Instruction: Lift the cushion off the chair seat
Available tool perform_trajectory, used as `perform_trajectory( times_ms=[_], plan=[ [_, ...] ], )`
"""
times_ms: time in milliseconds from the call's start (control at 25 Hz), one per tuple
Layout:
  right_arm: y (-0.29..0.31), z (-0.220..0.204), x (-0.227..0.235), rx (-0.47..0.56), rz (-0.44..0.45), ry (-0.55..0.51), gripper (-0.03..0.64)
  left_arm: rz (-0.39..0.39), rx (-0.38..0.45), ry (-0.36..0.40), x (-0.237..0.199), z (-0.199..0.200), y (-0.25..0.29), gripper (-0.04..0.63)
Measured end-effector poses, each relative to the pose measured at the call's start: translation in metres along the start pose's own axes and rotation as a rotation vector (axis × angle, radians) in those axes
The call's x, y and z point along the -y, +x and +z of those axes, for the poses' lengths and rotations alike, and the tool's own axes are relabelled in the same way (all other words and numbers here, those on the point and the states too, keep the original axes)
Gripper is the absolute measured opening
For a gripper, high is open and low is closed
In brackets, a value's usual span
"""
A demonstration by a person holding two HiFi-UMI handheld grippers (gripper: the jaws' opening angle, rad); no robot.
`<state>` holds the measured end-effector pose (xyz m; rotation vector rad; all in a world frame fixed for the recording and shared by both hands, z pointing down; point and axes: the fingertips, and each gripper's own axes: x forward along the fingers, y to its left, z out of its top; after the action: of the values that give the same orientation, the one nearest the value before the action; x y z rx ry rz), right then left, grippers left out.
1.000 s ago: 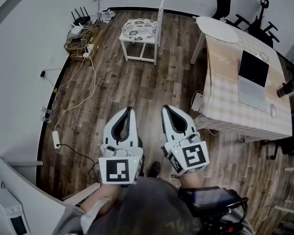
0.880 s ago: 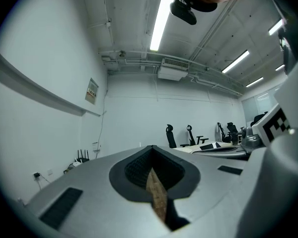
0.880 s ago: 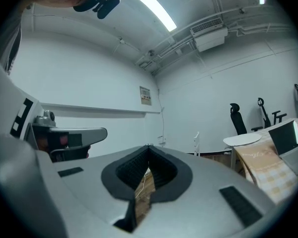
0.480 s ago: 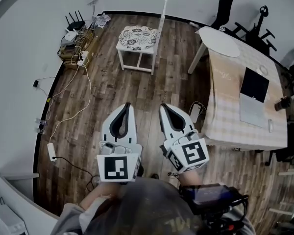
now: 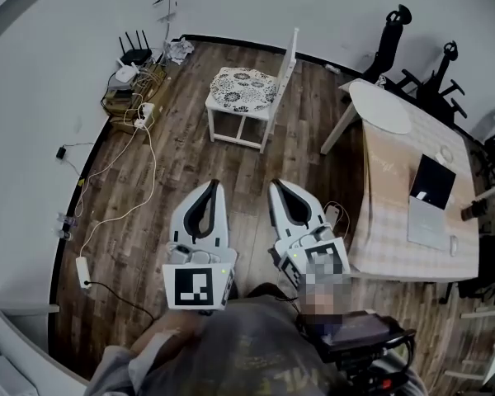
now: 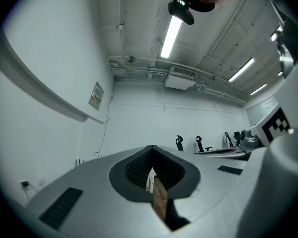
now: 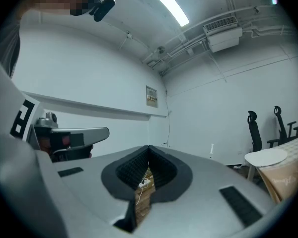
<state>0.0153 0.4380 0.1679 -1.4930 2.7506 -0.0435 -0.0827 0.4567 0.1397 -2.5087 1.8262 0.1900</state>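
A patterned cushion (image 5: pixel 244 88) lies flat on the seat of a white wooden chair (image 5: pixel 274 97) at the far side of the wooden floor, seen in the head view. My left gripper (image 5: pixel 215 185) and right gripper (image 5: pixel 274 185) are held side by side in front of me, well short of the chair, pointing towards it. Both are shut with nothing between their pads. In the left gripper view the left gripper (image 6: pixel 152 147) has its jaws meeting at the tip, showing only a sliver of floor. The right gripper (image 7: pixel 149 147) looks the same in its own view.
A table (image 5: pixel 393 196) with a checked cloth stands at the right, bearing a laptop (image 5: pixel 430 201) and a white oval board (image 5: pixel 379 106). Routers and a tangle of cables (image 5: pixel 136 77) lie by the left wall, with a power strip (image 5: pixel 82 271). Black office chairs (image 5: pixel 394 33) stand at the back.
The whole view has shifted as I walk forward: the chair sits a little lower and nearer, the table has slid right. Both grippers stay shut and side by side.
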Motion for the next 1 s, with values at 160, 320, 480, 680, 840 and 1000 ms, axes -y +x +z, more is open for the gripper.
perform_trajectory(
  times_ms=[160,320,480,680,840,1000],
  plan=[
    [0.020,-0.005,0.008,-0.015,-0.009,-0.024,0.007,-0.006,-0.032,0.002,-0.008,-0.011,0.018,0.006],
    [0.038,-0.022,0.032,-0.044,-0.032,-0.006,0.007,-0.004,-0.066,-0.006,-0.015,-0.026,0.044,0.006],
    [0.063,-0.030,0.060,-0.049,-0.050,0.026,0.006,-0.014,-0.088,0.010,-0.017,-0.035,0.079,0.006],
    [0.092,-0.032,0.103,-0.027,-0.074,0.063,0.008,-0.052,-0.107,0.069,-0.013,-0.044,0.131,0.006],
    [0.108,-0.028,0.145,-0.007,-0.101,0.094,0.006,-0.076,-0.114,0.097,-0.002,-0.044,0.173,0.006],
    [0.120,-0.021,0.183,0.016,-0.116,0.105,0.007,-0.088,-0.113,0.113,0.009,-0.045,0.213,0.006]
  ],
)
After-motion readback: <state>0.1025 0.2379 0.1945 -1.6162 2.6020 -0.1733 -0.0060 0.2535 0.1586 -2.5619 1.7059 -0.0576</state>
